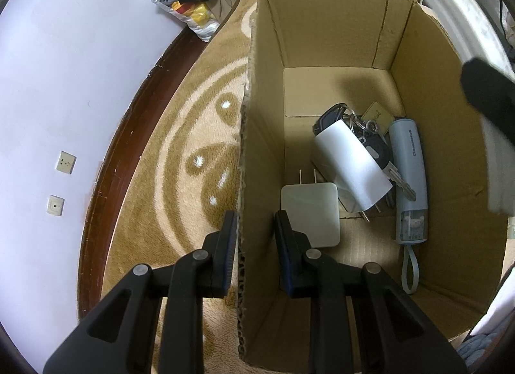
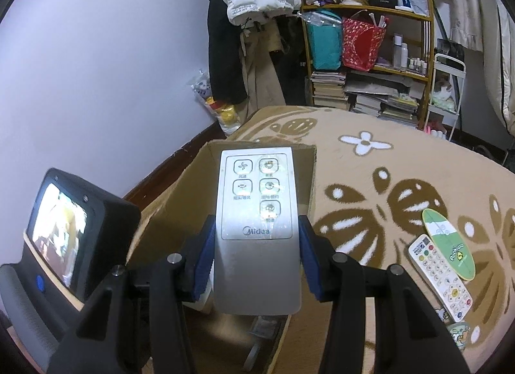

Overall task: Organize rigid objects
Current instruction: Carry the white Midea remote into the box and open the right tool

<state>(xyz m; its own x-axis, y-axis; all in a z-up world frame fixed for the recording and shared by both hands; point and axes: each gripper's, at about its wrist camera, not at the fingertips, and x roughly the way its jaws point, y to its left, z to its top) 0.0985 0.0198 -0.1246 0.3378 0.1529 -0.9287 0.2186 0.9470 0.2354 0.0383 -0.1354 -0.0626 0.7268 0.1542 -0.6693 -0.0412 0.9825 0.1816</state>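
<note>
An open cardboard box [image 1: 334,36] stands on a patterned carpet. My left gripper [image 1: 256,238] is shut on the box's near left wall, with one finger outside and one inside. On the box floor lie a flat white plug charger [image 1: 310,216], a white adapter [image 1: 351,161], a bunch of keys [image 1: 370,135], a light-blue case with a strap [image 1: 410,177] and a tan card [image 1: 376,115]. My right gripper [image 2: 256,242] is shut on a silver Midea remote [image 2: 257,213], held face up above the box [image 2: 309,174].
On the carpet to the right lie a white remote [image 2: 441,277] and a green oval item [image 2: 450,242] overlapping it. A lilac wall [image 1: 64,68] with sockets runs on the left. Shelves of books and bags [image 2: 370,52] stand behind. The left gripper's body with its screen [image 2: 64,235] is at the left.
</note>
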